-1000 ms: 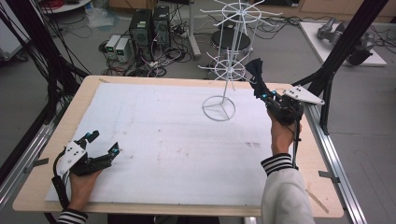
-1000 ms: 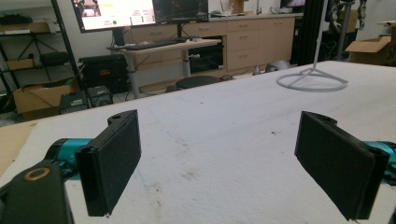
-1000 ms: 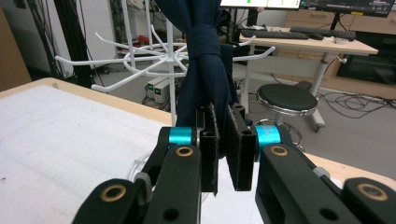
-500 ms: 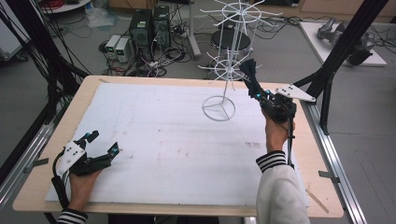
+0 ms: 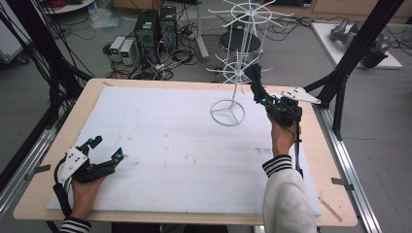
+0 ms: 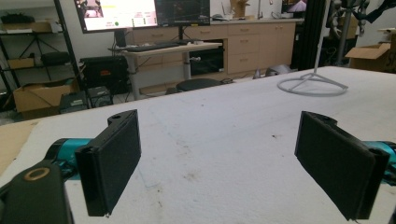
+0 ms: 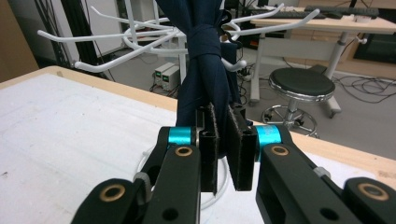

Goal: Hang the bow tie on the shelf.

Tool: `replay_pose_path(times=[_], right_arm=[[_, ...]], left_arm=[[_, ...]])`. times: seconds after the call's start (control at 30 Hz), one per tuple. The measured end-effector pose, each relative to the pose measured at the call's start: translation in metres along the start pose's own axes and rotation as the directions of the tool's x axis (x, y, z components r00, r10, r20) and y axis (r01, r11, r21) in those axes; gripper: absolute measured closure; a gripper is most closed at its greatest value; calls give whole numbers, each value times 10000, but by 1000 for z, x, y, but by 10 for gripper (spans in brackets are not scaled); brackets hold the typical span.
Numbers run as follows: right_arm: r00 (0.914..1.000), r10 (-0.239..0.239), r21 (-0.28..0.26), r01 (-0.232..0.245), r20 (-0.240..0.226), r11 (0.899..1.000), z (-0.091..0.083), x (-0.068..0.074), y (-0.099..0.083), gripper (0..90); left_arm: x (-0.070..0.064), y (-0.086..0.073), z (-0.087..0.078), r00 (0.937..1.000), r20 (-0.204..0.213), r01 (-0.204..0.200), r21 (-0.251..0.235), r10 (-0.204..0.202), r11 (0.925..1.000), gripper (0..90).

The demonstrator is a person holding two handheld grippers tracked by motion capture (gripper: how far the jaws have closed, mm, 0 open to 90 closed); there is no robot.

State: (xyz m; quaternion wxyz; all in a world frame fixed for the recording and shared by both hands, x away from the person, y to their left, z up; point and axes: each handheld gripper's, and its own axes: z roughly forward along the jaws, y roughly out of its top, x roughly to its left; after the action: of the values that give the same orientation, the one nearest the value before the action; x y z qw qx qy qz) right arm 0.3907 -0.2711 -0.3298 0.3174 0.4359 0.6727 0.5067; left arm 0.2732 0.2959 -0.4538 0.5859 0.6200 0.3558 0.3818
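Right now the right gripper (image 5: 258, 93), jaws clamped on a dark blue knotted cloth (image 7: 205, 70) at the white wire rack (image 5: 238, 58) around 1 o'clock, risks tipping that light rack if it tugs, while the left gripper (image 5: 104, 150) rests wide open and empty at 8 o'clock.

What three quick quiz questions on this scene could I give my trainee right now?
1. True or false: the left gripper is shut on a cloth.
2. What does the right gripper hold? A) a cable B) a dark blue cloth C) nothing
3. Fill in: the white wire rack stands on the table's white ____.

Key:
1. False. Its jaws stand wide apart over the bare white sheet.
2. B. The dark blue cloth is pinched between its jaws, up by the rack's hooks.
3. Sheet. Its ring base rests there.
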Motion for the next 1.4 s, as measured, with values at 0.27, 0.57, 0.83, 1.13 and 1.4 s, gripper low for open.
replay_pose_path(times=[0.27, 0.57, 0.83, 1.13, 1.4], right_arm=[[9999, 29, 220, -26, -140, 9998, 4, -2, -2, 734], [9999, 167, 291, -168, 18, 9994, -4, 1, -4, 104], [9975, -229, -355, 205, -662, 9992, -33, 14, -23, 104], [9951, -401, -1296, 281, -903, 9912, -73, 37, -67, 105], [9956, -555, -1873, 405, -759, 9815, -87, 47, -121, 105]], left_arm=[[1, 0, 0, 10000, -8, 81, 13, -81, 10000, 148], [1, 0, 0, 9999, -35, 110, 11, -110, 9999, 147], [2, 0, 0, 9996, -20, 285, -31, -285, 9996, 148], [4, 0, 0, 9994, -10, 356, 35, -356, 9994, 147], [3, 0, 0, 9994, -32, 335, -12, -335, 9994, 147]])
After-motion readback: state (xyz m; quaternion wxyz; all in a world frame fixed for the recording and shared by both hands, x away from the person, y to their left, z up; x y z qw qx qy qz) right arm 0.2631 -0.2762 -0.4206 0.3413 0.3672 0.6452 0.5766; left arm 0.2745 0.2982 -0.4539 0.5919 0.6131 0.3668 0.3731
